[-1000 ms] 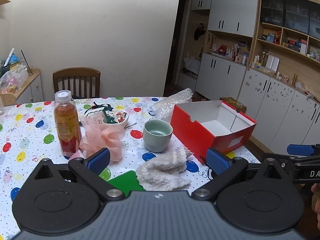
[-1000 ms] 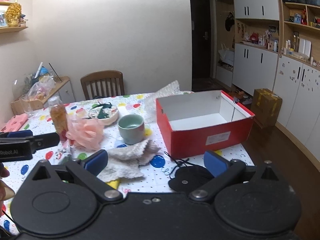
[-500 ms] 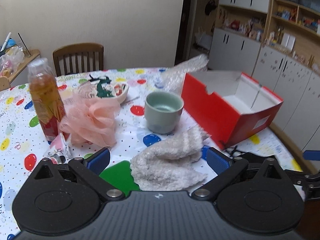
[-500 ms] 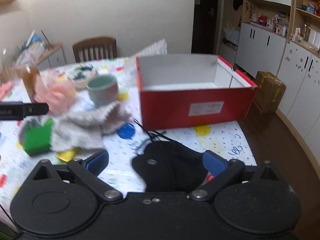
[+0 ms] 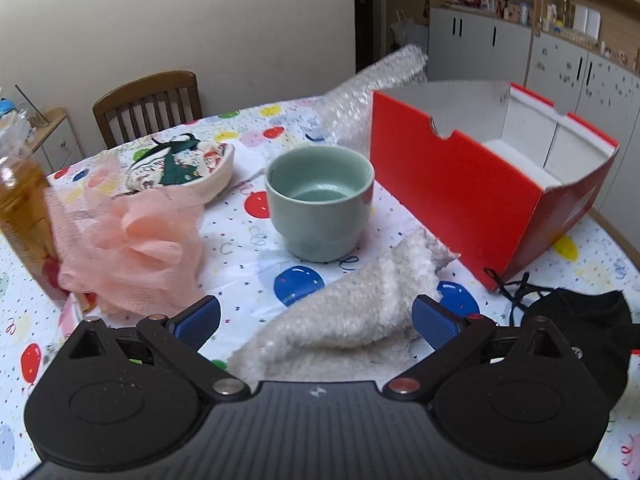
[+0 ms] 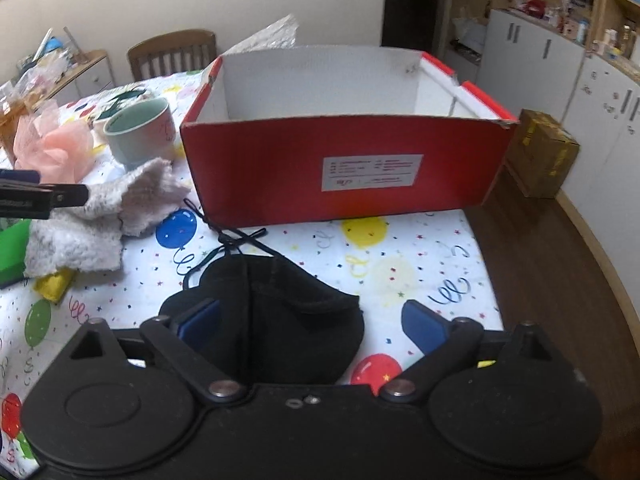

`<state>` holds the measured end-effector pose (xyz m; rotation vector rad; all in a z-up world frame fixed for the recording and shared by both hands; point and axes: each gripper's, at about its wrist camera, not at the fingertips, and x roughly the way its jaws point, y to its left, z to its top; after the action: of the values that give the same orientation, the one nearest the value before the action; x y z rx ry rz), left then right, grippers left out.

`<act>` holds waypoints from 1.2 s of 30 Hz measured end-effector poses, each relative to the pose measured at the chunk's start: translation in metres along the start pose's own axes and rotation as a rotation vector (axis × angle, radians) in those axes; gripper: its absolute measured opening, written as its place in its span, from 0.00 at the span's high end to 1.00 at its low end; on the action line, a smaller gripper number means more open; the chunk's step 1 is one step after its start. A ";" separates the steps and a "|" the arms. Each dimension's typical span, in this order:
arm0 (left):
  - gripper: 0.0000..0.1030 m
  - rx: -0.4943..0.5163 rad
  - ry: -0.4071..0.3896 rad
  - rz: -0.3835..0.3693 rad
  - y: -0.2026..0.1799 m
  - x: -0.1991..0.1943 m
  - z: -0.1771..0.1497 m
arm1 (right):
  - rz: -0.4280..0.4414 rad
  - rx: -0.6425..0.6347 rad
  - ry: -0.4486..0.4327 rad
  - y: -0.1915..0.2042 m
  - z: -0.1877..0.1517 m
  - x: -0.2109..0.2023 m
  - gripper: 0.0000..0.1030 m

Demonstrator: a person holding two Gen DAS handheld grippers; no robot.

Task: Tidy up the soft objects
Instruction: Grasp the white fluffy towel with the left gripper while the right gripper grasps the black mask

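A white fluffy cloth (image 5: 352, 304) lies crumpled on the balloon-print table, between the blue pads of my left gripper (image 5: 316, 322), which is open and low over it. A black face mask (image 6: 276, 308) with thin strings lies flat between the fingers of my right gripper (image 6: 312, 322). Its jaws are closing but still wide, and the pads do not press the mask. An open, empty red shoebox (image 6: 340, 160) stands just behind both. A pink mesh pouf (image 5: 132, 240) sits to the left. The mask (image 5: 576, 316) also shows at the left view's right edge.
A celadon cup (image 5: 320, 200) stands behind the cloth, with a tea bottle (image 5: 24, 200), a patterned pouch (image 5: 184, 164) and bubble wrap (image 5: 372, 88) around it. A green block (image 6: 12, 244) lies left. The table edge (image 6: 480, 240) runs right; a cardboard box (image 6: 548, 152) sits on the floor.
Both grippers have come down and forward toward the table. The cloth now sits between the left fingers and the mask between the right fingers. The right jaws have narrowed slightly.
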<state>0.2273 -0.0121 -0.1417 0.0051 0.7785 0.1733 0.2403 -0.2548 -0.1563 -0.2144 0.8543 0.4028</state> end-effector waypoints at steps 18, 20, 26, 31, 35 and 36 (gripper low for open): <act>0.54 0.051 0.054 -0.040 -0.019 0.028 0.000 | 0.044 0.025 0.082 -0.014 -0.001 0.029 0.65; 0.64 0.061 0.051 -0.045 -0.021 0.026 0.001 | 0.040 0.027 0.077 -0.014 -0.002 0.027 0.70; 0.81 0.056 0.038 -0.082 -0.021 0.017 0.001 | 0.026 0.023 0.044 -0.009 -0.002 0.016 0.86; 0.85 0.026 0.018 -0.135 -0.017 0.005 0.003 | 0.027 0.012 -0.017 -0.002 0.003 -0.004 0.92; 0.86 0.019 -0.004 -0.151 -0.017 -0.008 0.006 | 0.030 -0.003 -0.061 0.004 0.009 -0.021 0.93; 0.86 0.017 -0.007 -0.153 -0.017 -0.011 0.007 | 0.031 -0.001 -0.071 0.004 0.010 -0.026 0.93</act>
<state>0.2267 -0.0304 -0.1299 -0.0374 0.7700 0.0217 0.2303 -0.2541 -0.1302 -0.1868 0.7880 0.4379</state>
